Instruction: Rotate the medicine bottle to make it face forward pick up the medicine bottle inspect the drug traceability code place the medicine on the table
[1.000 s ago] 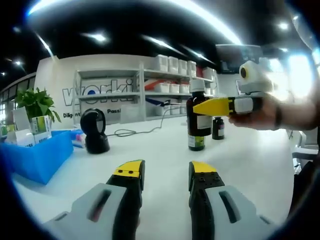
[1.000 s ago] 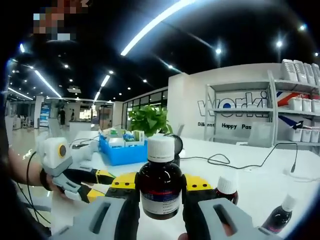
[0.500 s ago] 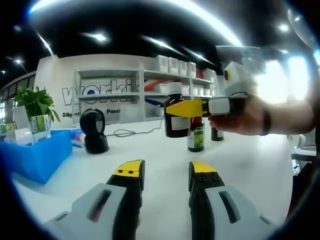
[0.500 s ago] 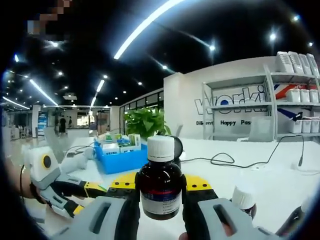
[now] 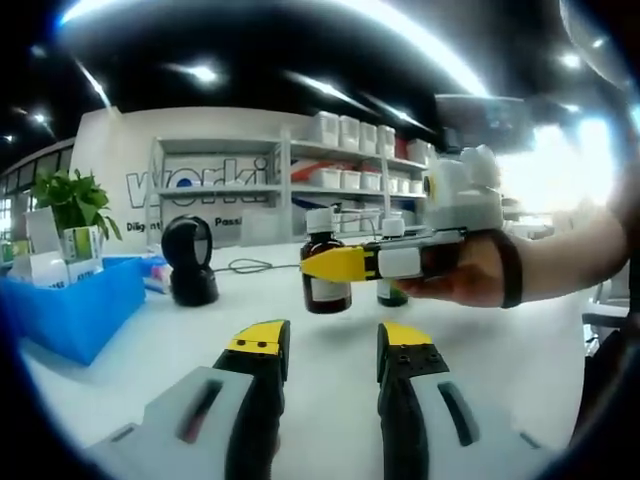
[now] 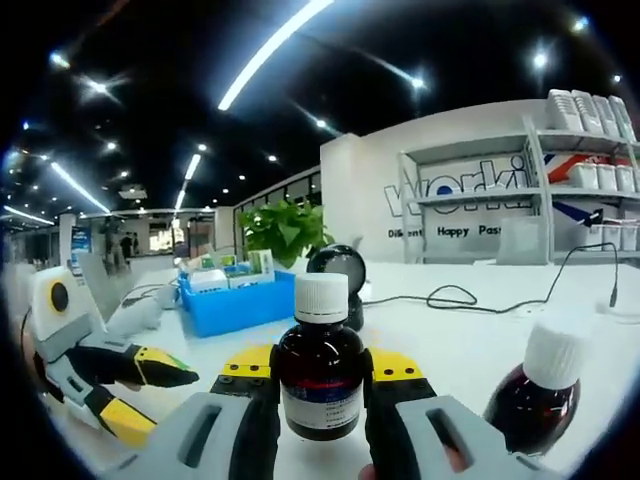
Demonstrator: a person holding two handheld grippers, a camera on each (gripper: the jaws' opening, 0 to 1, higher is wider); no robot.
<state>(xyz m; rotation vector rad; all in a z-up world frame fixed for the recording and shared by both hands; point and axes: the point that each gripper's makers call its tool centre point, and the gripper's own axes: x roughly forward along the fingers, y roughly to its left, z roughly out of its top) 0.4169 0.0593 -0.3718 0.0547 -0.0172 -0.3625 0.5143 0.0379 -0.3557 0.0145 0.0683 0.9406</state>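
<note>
Clamping the medicine bottle by its brown body, the right gripper has both yellow-tipped jaws pressed to the glass, white cap up, pale label toward the camera. In the left gripper view the same bottle hangs at about 12 o'clock, off the white table, w/ the person's hand behind the gripper body. The left gripper holds nothing — jaws parted a moderate gap, w/ bare tabletop between them; in the right gripper view it sits low at 9 o'clock, tips apart.

Out from the jaws: a black barcode scanner on its stand rises just behind the cap in the right gripper view, at 10 o'clock in the left one. A second brown bottle w/ white cap stands at 4 o'clock. A blue bin of boxed meds sits at 11 o'clock, a green plant behind it. Cable trails toward 2 o'clock; shelving w/ white boxes beyond.

Progress, as I read it: pick-up looks done, bottle upright and lifted. Whether it was turned to face fwd first, can't say. The code check looks to be the step in hand — bottle is lined up roughly w/ the scanner, not yet close to it. Setting it on the table is left.
</note>
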